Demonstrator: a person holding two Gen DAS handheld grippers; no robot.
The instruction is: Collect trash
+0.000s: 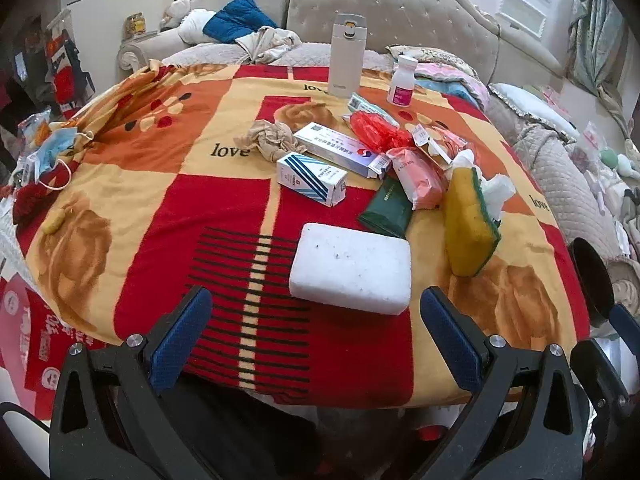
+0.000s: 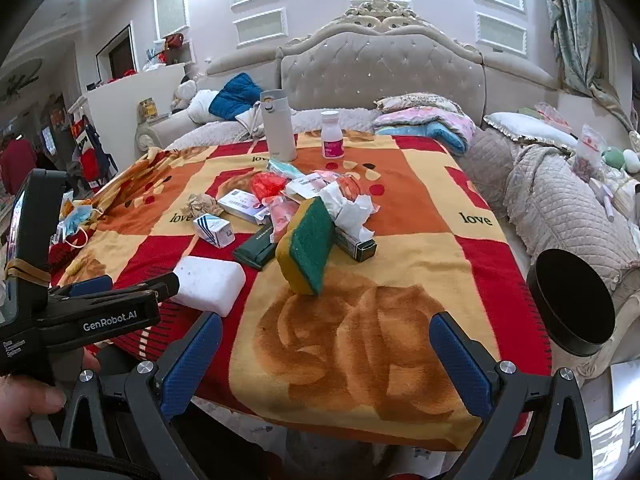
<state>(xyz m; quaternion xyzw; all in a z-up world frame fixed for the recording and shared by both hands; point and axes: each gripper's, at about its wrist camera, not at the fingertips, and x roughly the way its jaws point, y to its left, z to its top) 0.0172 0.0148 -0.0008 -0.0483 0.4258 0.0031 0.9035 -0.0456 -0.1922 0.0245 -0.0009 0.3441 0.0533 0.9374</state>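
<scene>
Trash lies on a table with a red and yellow cloth [image 1: 224, 216]. A white foam block [image 1: 352, 274] lies nearest, also in the right wrist view [image 2: 210, 282]. Behind it are a blue-striped box [image 1: 312, 178], a long white box [image 1: 340, 150], crumpled brown paper [image 1: 270, 136], red plastic [image 1: 374, 130], a pink packet [image 1: 418, 178], a dark green packet [image 1: 386, 210], a yellow-green sponge [image 1: 470, 222] and white tissue [image 2: 350, 208]. My left gripper [image 1: 316, 332] is open, just short of the foam block. My right gripper [image 2: 326, 354] is open and empty at the table's front edge.
A white flask [image 1: 346, 56] and a pill bottle [image 1: 402, 80] stand at the table's far side. Face masks [image 1: 56, 148] lie at the left edge. A black round lid-like object [image 2: 572, 300] hangs at the right. A sofa [image 2: 380, 68] with bedding stands behind.
</scene>
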